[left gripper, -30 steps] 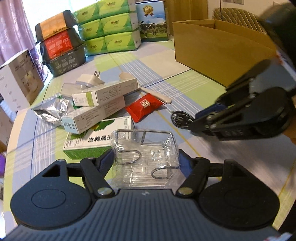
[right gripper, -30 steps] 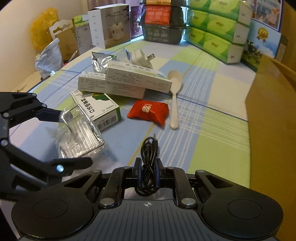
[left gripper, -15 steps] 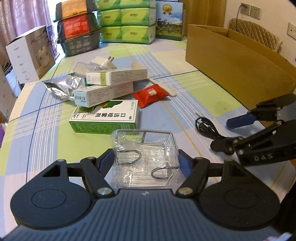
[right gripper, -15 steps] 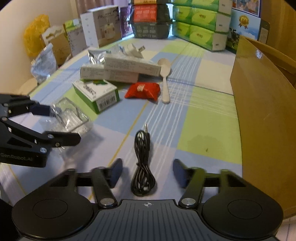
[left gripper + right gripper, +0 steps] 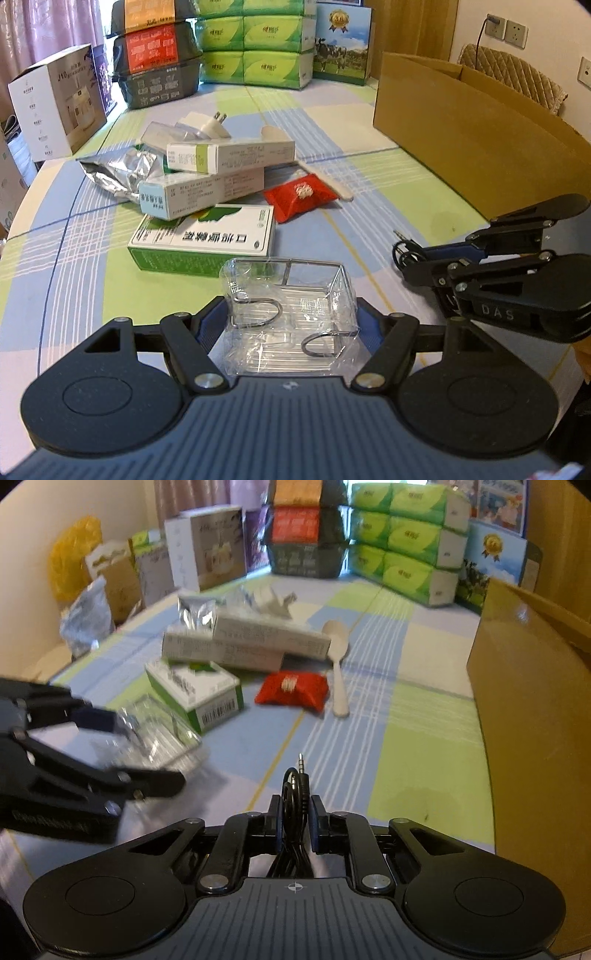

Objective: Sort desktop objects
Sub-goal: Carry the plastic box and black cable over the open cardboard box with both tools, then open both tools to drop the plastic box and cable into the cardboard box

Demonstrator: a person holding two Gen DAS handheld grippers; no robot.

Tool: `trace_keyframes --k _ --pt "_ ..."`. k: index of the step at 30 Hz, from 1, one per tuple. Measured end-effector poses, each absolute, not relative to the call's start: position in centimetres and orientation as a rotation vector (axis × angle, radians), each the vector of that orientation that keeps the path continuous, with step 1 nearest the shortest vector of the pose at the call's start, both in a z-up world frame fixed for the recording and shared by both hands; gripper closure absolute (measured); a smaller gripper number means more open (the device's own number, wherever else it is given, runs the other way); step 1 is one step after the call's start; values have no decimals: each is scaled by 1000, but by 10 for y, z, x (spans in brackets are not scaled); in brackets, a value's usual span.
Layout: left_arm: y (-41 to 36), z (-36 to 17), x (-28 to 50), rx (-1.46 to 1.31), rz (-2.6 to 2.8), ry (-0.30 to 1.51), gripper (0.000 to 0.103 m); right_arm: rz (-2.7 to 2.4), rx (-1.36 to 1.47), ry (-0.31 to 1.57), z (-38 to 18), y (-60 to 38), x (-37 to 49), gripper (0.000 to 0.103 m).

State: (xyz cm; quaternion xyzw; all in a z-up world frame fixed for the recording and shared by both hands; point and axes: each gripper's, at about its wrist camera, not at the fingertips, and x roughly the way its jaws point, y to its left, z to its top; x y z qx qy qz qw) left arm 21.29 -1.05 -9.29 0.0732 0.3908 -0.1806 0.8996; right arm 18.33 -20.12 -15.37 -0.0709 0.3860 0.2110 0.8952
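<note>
My left gripper (image 5: 290, 314) is shut on a clear plastic pack of metal hooks (image 5: 291, 295), held just above the tablecloth. In the right wrist view the same pack (image 5: 162, 731) sits between the left gripper's (image 5: 140, 747) black fingers at the left edge. A coiled black audio cable (image 5: 295, 790) stands pinched in my right gripper (image 5: 295, 805), its plug pointing forward. From the left wrist view the right gripper (image 5: 410, 264) reaches in from the right with the cable (image 5: 402, 253) at its tips.
Ahead lie a green-white box (image 5: 207, 236), two stacked white medicine boxes (image 5: 229, 155), a foil pouch (image 5: 118, 170), a white plug (image 5: 207, 123), a red packet (image 5: 301, 194) and a pale spoon (image 5: 338, 657). An open cardboard box (image 5: 461, 122) stands right; tissue packs line the back.
Half a second ago the right gripper stood open with the cable lying on the cloth; now it is shut on the cable again. The left gripper has kept the hook pack.
</note>
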Motion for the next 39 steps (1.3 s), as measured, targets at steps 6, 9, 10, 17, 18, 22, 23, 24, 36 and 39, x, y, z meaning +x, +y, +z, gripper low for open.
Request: trace_keyframes --k 6,9,10,17,18,22,23,24,36,39 --pt "-16 -79 208 134 -377 774 34 399 -63 740 -130 -215 181 93" --pt "-23 -63 202 146 -370 737 34 381 -25 693 -108 -226 176 93" --pt "-25 -58 200 139 -368 728 34 374 -2 672 -98 -232 174 93" --pt "-68 -6 185 103 -406 646 34 304 78 526 -11 -291 157 93" --pt "-80 4 184 102 -422 626 34 280 70 505 2 -303 156 93" --pt "-127 38 188 109 -479 557 34 178 60 488 27 -351 157 93" --pt "-140 44 189 110 -495 544 34 157 74 494 30 -365 159 93" --pt "-151 49 190 110 -510 535 34 138 82 504 30 -378 161 93" --pt "-263 36 227 155 -660 564 33 46 209 605 -12 -466 173 92" --pt "-275 22 236 185 -693 588 25 42 223 627 -22 -473 180 92"
